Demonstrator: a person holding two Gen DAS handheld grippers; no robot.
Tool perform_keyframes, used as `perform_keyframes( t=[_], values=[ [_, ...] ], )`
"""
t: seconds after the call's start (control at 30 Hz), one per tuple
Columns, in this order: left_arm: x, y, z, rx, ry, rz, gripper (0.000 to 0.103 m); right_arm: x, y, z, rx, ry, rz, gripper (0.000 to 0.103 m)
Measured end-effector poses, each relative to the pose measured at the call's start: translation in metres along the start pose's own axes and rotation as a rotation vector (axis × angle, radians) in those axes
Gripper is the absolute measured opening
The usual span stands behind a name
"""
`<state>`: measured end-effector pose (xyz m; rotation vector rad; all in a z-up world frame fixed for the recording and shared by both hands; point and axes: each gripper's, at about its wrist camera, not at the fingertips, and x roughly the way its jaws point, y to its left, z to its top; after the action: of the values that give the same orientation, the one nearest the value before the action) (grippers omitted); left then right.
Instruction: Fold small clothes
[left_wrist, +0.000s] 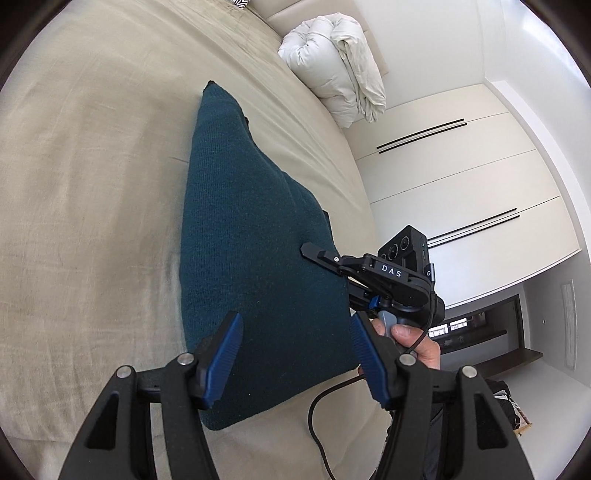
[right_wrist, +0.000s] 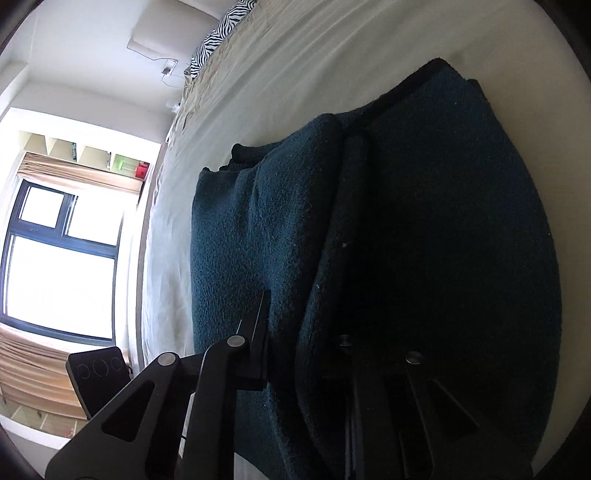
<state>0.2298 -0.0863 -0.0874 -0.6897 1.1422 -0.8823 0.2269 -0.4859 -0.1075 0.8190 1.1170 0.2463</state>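
Teal knit garment (left_wrist: 255, 236), folded, flat on beige bedsheet (left_wrist: 92, 177)

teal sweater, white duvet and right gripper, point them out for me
teal sweater (left_wrist: 255, 221): left wrist view, middle of knit top.
white duvet (left_wrist: 332, 66): left wrist view, bundled middle.
right gripper (left_wrist: 314, 253): left wrist view, finger tip.

Sweater (left_wrist: 255, 236) on bed (left_wrist: 81, 177), duvet (left_wrist: 336, 62) behind, right tool (left_wrist: 314, 254) on its right edge

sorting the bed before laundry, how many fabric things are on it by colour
teal: 1, the folded knit garment
white: 1, the bundled duvet
zebra print: 1, a pillow at the far end
total: 3, all lying on the beige bedsheet
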Motion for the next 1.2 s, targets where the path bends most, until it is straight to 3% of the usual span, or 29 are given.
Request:
perform_keyframes(
  t=[0.27, 0.37, 0.5, 0.6, 0.7, 0.83, 0.93, 1.07, 1.2],
  values=[
    [-0.004, -0.008, -0.002, 0.036, -0.006, 0.011, 0.063, -0.047, 0.014, 0.019, -0.091, -0.041, -0.059, 0.013],
    [0.001, -0.014, 0.0, 0.053, 0.001, 0.018, 0.065, -0.061, -0.003, 0.025, -0.064, -0.06, -0.07, 0.013],
    [0.014, -0.014, -0.002, 0.06, 0.029, 0.032, 0.065, -0.044, -0.056, 0.033, 0.017, -0.041, -0.139, 0.013],
    [0.025, -0.018, -0.005, 0.078, 0.05, 0.047, 0.065, -0.044, -0.079, 0.031, 0.088, -0.057, -0.022, 0.015],
    [0.031, -0.024, -0.006, 0.104, 0.058, 0.061, 0.065, -0.049, -0.078, 0.029, 0.104, -0.054, -0.01, 0.017],
    [0.034, -0.034, -0.003, 0.132, 0.045, 0.062, 0.065, -0.062, -0.06, 0.012, 0.082, -0.086, -0.026, 0.02],
    [0.037, -0.043, 0.001, 0.168, 0.041, 0.07, 0.065, -0.071, -0.049, -0.02, 0.062, -0.122, -0.112, 0.021],
    [0.044, -0.057, 0.015, 0.221, 0.032, 0.095, 0.065, -0.103, -0.041, -0.041, 0.073, -0.248, -0.193, 0.021],
    [0.062, -0.074, 0.045, 0.292, 0.002, 0.139, 0.065, -0.115, -0.016, -0.037, -0.004, -0.25, -0.015, 0.021]
  ],
)
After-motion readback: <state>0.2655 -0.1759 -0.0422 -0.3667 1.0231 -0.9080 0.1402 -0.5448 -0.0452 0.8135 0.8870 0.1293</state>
